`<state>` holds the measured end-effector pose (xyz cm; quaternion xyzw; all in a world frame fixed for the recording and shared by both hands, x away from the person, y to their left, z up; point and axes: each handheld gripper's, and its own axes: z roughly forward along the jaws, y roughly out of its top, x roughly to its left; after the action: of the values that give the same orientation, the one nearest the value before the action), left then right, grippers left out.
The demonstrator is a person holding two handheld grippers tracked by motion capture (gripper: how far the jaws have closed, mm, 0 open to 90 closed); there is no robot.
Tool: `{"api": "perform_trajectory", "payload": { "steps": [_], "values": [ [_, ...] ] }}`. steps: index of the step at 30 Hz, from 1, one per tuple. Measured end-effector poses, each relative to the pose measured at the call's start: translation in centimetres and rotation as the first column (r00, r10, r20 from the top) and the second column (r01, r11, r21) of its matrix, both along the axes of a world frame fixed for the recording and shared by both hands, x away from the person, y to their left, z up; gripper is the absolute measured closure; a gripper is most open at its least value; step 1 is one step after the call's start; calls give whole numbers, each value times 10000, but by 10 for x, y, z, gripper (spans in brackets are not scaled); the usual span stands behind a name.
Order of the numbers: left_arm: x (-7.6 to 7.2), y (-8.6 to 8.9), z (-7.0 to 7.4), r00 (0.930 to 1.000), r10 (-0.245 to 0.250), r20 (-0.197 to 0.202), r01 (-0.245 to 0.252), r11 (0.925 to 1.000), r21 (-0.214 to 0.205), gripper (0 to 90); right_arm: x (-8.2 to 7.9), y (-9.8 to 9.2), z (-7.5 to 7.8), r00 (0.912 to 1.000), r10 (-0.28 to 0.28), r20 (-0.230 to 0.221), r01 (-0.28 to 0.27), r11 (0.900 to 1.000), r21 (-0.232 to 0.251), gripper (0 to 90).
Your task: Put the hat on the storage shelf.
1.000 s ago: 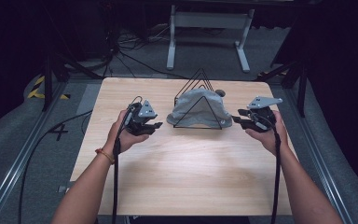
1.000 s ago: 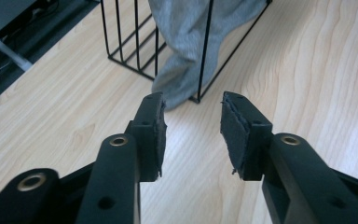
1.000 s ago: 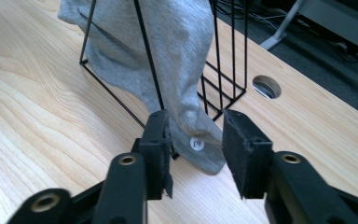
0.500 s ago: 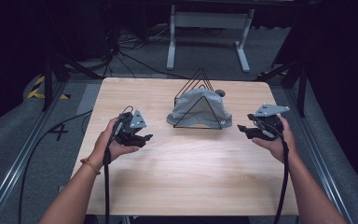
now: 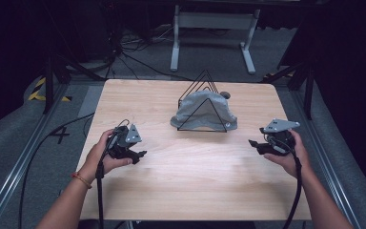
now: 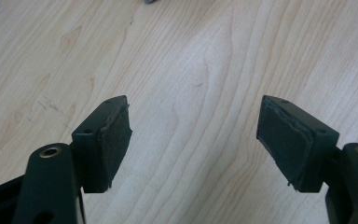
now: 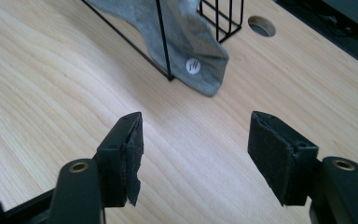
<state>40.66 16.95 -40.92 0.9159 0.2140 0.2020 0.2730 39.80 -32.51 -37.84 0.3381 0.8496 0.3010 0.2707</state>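
Observation:
A grey cloth hat (image 5: 202, 114) lies draped over a black wire rack (image 5: 201, 90) of triangular frames at the back middle of the wooden table (image 5: 190, 176). My left gripper (image 5: 138, 155) is held low over the table's left part, well clear of the hat. Its jaws have just been opening and stand open with bare wood between the pads (image 6: 114, 140). My right gripper (image 5: 253, 144) hovers at the table's right side, to the right of the hat. Its jaws have also been opening and stand apart with nothing between them (image 7: 196, 154). The hat's edge (image 7: 200, 60) with a small white round tag shows ahead of them.
A round cable hole (image 7: 262, 25) sits in the table beyond the rack. A white metal stand (image 5: 213, 28) is on the floor behind the table. Cables (image 5: 100, 191) trail from both grippers. Metal rails (image 5: 28, 152) run along both sides of the table.
Both hands have drawn back from the hat's sides toward the table's near half and sunk lower. Both pairs of jaws stand wider apart than before.

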Motion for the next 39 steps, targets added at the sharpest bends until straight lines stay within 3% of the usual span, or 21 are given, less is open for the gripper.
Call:
{"api": "perform_trajectory", "payload": {
  "steps": [6,17,23,28,33,36,39],
  "values": [
    [-10,10,-10,10000,19,-61,-17,9998,222,260,-13,-8,-11,10000,-33,-77,33,10000,6,353],
    [-28,24,-31,9992,-133,-378,132,9999,-19,227,-42,-28,-37,9995,-151,-288,152,9999,8,340],
    [-35,30,-46,9985,-8,-548,-15,9991,-431,225,-62,-45,-54,9988,-264,-402,279,9990,360,333],
    [-40,39,-56,9967,75,-814,-148,9960,-887,221,-73,-62,-65,9959,-508,-746,583,9931,1013,321],
    [-42,52,-64,9922,213,-1226,-436,9822,-1825,209,-82,-77,-75,9928,-862,-835,974,9851,1420,307],
    [-43,58,-71,9873,488,-1514,-872,9621,-2584,180,-84,-80,-84,9907,-811,-1092,967,9844,1471,278],
    [-46,59,-72,9882,670,-1379,-1018,9595,-2627,165,-86,-83,-88,9911,-734,-1112,949,9747,2026,276]
  ]
}}
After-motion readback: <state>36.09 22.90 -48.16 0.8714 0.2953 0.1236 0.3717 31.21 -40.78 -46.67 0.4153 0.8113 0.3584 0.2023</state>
